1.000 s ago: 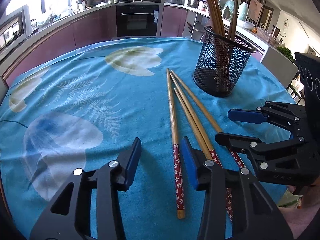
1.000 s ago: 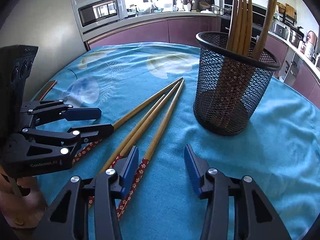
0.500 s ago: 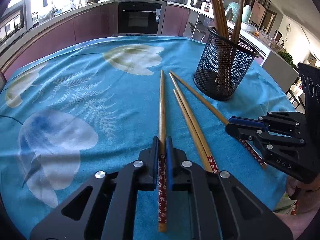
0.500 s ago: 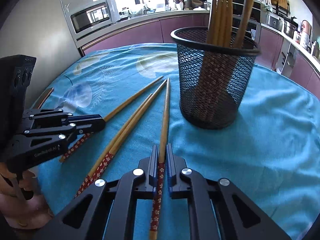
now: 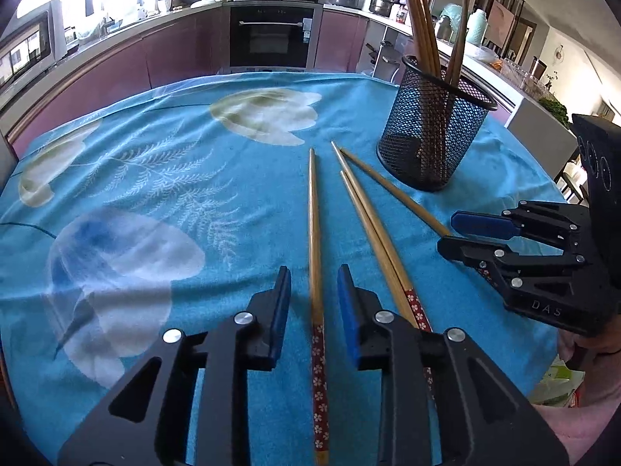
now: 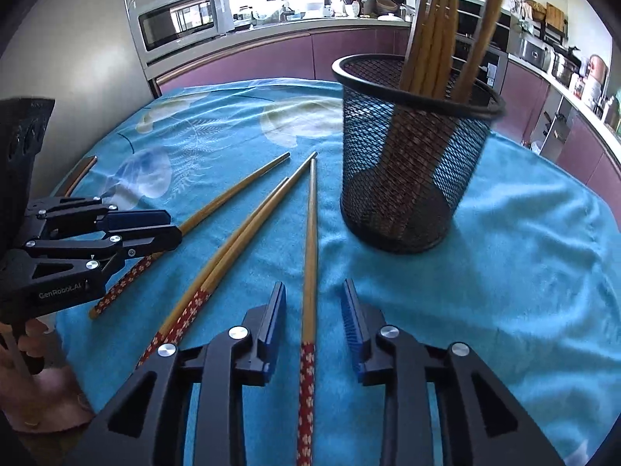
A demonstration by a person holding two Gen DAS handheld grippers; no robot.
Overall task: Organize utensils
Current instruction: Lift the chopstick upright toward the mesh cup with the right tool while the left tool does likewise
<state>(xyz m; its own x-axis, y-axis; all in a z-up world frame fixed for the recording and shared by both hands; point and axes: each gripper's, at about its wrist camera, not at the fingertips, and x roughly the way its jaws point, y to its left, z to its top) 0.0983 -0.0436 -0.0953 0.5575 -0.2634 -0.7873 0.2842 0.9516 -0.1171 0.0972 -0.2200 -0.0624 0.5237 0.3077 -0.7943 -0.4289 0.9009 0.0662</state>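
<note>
Several wooden chopsticks with red flowered handles lie on the blue tablecloth [image 5: 155, 178]. My left gripper [image 5: 313, 291] is open, its blue pads on either side of the leftmost chopstick [image 5: 313, 225], which lies on the cloth. My right gripper [image 6: 313, 310] is open around the rightmost chopstick [image 6: 310, 233], also lying on the cloth. A pair of chopsticks [image 5: 372, 225] lies between them; it also shows in the right wrist view [image 6: 233, 248]. A black mesh holder [image 5: 431, 132] with several chopsticks stands at the far right, and close ahead in the right wrist view [image 6: 411, 155].
The round table is ringed by kitchen counters, with an oven [image 5: 271, 35] behind and a microwave [image 6: 178, 23] at left. The right gripper's body [image 5: 543, 256] sits at the table's near right edge. The left gripper's body [image 6: 77, 248] sits at the near left edge.
Half a second ago both grippers were shut on their chopsticks. Both now stand open, with the chopsticks lying on the cloth between the pads.
</note>
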